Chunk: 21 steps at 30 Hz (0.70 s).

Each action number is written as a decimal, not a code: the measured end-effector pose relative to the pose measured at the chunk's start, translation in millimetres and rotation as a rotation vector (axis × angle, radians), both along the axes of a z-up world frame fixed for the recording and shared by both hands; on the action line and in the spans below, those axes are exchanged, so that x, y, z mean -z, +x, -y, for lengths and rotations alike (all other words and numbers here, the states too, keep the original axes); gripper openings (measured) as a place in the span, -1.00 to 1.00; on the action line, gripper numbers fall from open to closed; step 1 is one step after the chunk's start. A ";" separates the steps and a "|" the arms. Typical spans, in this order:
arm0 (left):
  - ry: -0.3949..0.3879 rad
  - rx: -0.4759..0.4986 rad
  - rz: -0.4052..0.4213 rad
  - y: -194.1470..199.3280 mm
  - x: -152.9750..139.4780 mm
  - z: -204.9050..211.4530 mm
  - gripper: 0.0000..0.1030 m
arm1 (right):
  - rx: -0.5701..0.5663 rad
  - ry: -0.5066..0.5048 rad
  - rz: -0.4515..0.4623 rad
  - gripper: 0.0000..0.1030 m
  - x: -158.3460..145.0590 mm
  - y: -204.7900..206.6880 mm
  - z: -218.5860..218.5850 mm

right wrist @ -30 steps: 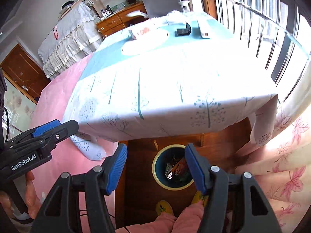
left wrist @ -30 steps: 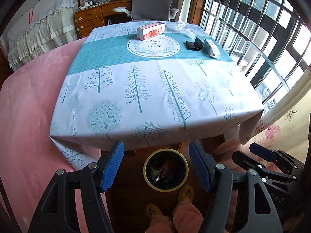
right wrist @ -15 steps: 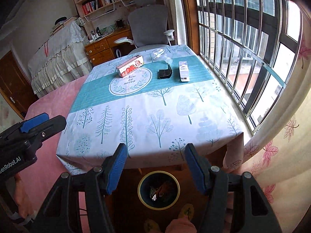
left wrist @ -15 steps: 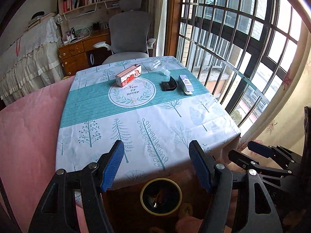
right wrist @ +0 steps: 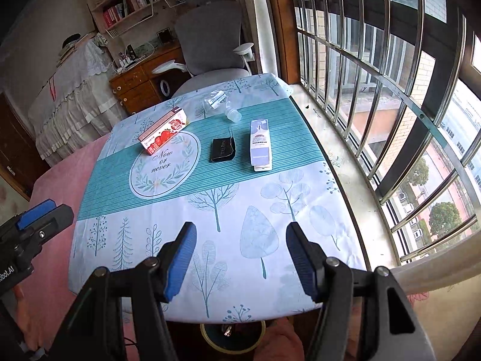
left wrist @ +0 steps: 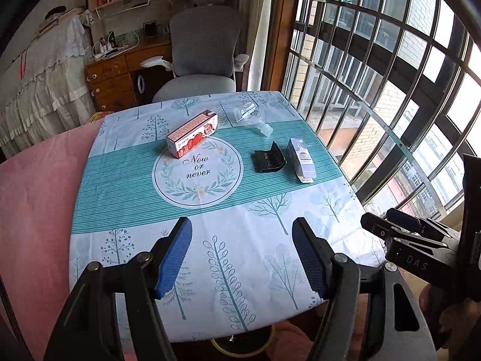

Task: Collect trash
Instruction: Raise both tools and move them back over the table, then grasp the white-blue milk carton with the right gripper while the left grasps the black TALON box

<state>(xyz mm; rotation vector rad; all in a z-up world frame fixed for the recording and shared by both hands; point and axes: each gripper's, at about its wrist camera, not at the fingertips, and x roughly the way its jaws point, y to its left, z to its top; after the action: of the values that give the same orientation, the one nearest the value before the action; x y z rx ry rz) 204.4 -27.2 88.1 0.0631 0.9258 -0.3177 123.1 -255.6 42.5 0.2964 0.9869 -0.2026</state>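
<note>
1. Left wrist view: left gripper (left wrist: 242, 254) has its blue-padded jaws spread wide with nothing between them, above the near part of the square table with the tree-print, teal-banded cloth (left wrist: 135, 186).
2. Trash sits on the far half of the table: red-and-white strawberry carton (left wrist: 192, 135) lying on its side at the edge of the round "Now or never" print; clear crumpled plastic bottle (left wrist: 251, 117) behind it to the right; folded black card wrapper (left wrist: 268, 161); pale lilac-and-white slim box (left wrist: 301, 160) just beside the wrapper, not touching.
3. Round yellow-rimmed bin (left wrist: 240, 344) on the floor under the near table edge; mostly hidden, contents can't be made out here.
4. Right gripper (left wrist: 399, 234) visible at the right edge.
5. Right wrist view: right gripper (right wrist: 240, 260) likewise released and empty, above the near cloth.
6. Same four items are in a loose row across the teal band.
7. The bin shows a dark inside with something shiny; can't identify it.
</note>
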 end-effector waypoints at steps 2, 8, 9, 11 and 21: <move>-0.002 -0.015 -0.018 26.3 3.4 11.4 0.31 | -0.008 0.016 -0.019 0.21 6.3 28.2 17.7; 0.003 -0.050 -0.094 104.4 25.0 53.0 0.31 | -0.035 0.046 -0.081 0.21 36.8 110.1 68.6; 0.002 -0.058 -0.108 114.8 29.8 59.2 0.31 | -0.040 0.061 -0.095 0.21 44.8 122.1 75.4; -0.001 -0.075 -0.132 132.5 39.3 70.4 0.31 | -0.050 0.083 -0.122 0.21 59.9 145.1 87.7; 0.000 -0.132 -0.220 179.9 78.4 98.5 0.31 | -0.114 0.152 -0.262 0.12 126.2 216.9 105.1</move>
<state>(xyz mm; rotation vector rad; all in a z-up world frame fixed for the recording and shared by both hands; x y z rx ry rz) 384.3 -125.7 9.7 -0.0338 1.1427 -0.2049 340.0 -360.7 -83.7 0.3570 1.2785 -0.0633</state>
